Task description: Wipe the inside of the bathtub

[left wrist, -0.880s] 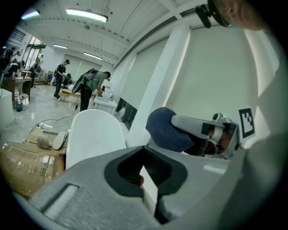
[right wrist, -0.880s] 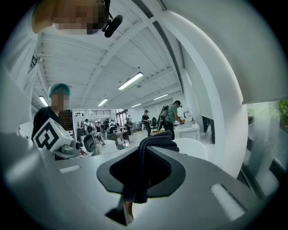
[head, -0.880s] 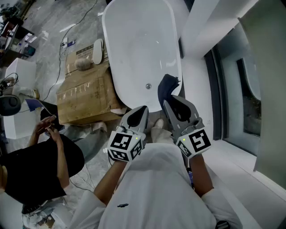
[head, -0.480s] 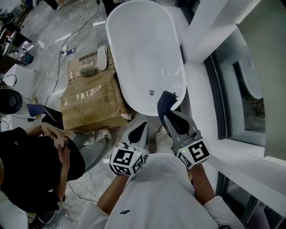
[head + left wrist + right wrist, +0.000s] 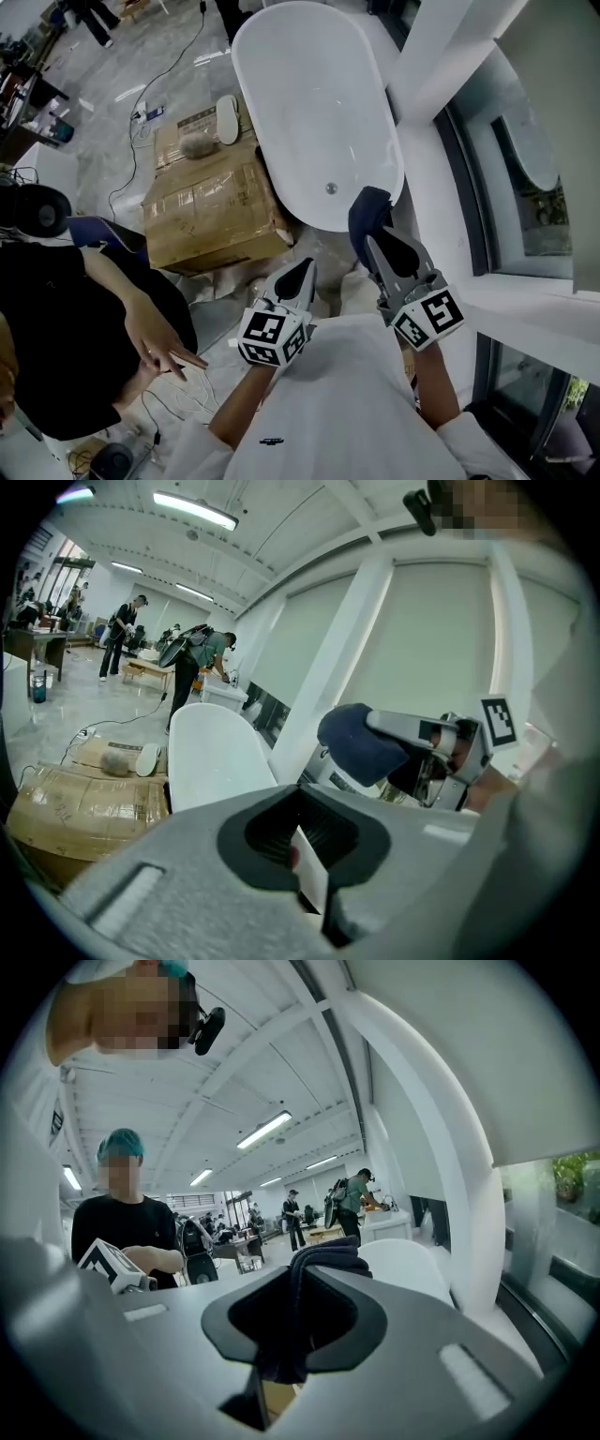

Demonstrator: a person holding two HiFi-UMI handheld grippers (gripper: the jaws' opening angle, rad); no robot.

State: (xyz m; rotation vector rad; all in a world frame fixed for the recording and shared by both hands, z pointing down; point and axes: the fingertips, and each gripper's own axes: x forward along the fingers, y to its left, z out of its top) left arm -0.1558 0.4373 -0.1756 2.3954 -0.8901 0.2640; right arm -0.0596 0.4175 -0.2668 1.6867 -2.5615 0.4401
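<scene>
The bathtub point(image 5: 314, 103) lies ahead; a cardboard box point(image 5: 211, 211) stands just beside it, to its left; the cloth point(image 5: 368, 208), between the right gripper's point(image 5: 373, 236) jaws, sits at the tub's near end; the left gripper point(image 5: 302, 270) is to its left, nearer the wearer.

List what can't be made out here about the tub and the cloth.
Near rim of the bathtub: head view, covered by the dark blue cloth and the right claw.
Tub's inside: left gripper view shows only its outside; in the right gripper view the claw's body hides most of it.
Dirt or wetness in the tub: head view, too small and washed out.
Cloth's full size: bunched between the jaws in every view.
</scene>
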